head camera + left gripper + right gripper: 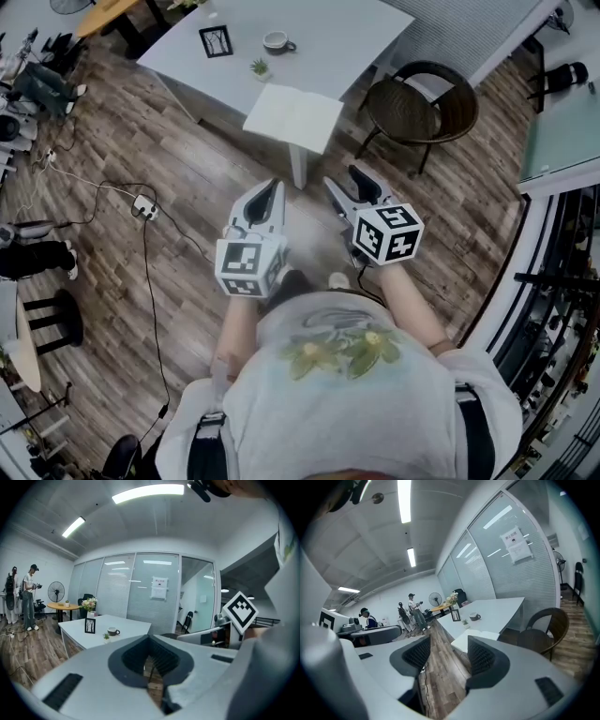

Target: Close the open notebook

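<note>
The open notebook [292, 117] lies with its white pages up at the near corner of the white table [347, 47], partly over the edge. Both grippers hover over the wooden floor short of the table, pointing toward it. My left gripper [272, 192] has its jaws together with nothing in them; the left gripper view shows its gripper [150, 638] shut and the notebook hidden behind it. My right gripper [343, 181] stands open and empty. In the right gripper view, the notebook [485, 635] shows just past the gripper [449, 652], well ahead of it.
On the table stand a framed picture [216, 40], a cup [277, 41] and a small plant [260, 67]. A dark wicker chair [422, 108] sits to the table's right. A power strip [144, 208] with cables lies on the floor at left. People [414, 609] stand far off.
</note>
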The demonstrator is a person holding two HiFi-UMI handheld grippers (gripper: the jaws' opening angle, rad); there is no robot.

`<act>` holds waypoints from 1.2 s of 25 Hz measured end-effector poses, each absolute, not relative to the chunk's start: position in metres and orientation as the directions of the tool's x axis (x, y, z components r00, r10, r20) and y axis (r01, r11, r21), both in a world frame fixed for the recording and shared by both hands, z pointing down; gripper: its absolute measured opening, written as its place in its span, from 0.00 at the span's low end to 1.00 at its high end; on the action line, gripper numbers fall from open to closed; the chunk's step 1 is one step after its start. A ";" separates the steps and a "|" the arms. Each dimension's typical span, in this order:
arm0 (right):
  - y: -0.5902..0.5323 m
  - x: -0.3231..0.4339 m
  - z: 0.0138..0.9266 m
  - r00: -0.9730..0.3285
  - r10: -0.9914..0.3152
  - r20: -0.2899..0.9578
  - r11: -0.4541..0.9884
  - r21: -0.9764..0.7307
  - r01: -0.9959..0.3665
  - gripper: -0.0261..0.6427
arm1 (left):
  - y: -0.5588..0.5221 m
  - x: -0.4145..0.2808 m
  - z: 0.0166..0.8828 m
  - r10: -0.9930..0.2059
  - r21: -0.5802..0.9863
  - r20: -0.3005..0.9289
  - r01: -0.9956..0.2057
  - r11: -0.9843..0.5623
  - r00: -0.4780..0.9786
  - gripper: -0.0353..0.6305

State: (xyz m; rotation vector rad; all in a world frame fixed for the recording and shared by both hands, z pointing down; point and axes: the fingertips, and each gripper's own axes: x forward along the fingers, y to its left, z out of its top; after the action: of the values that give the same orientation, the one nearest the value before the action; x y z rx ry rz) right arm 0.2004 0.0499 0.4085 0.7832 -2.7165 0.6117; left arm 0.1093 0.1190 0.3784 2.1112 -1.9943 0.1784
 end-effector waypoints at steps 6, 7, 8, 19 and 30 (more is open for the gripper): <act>0.039 0.183 0.435 -0.790 -0.469 0.395 0.735 -0.321 -0.597 0.40 | 0.117 0.079 0.386 -0.958 0.102 0.271 -0.992 -0.067 0.093 0.06; 0.038 0.180 0.441 -0.785 -0.471 0.402 0.729 -0.323 -0.603 0.40 | 0.117 0.075 0.388 -0.957 0.104 0.274 -0.992 -0.072 0.098 0.06; 0.036 0.179 0.446 -0.780 -0.475 0.408 0.721 -0.328 -0.610 0.40 | 0.116 0.072 0.389 -0.955 0.104 0.276 -0.991 -0.080 0.106 0.06; 0.023 0.175 0.485 -0.734 -0.499 0.461 0.634 -0.382 -0.672 0.40 | 0.107 0.054 0.418 -0.939 0.142 0.300 -0.981 -0.129 0.167 0.06; -0.027 0.154 0.534 -0.730 -0.432 0.530 0.573 -0.463 -0.676 0.40 | 0.063 0.032 0.432 -0.922 0.151 0.343 -0.979 -0.137 0.182 0.06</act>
State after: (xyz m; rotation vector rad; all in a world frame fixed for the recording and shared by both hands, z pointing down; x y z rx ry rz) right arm 0.1541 -0.0268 0.5340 0.9008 -2.4497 0.9421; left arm 0.0323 0.0630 0.4324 2.1276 -1.8004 0.2376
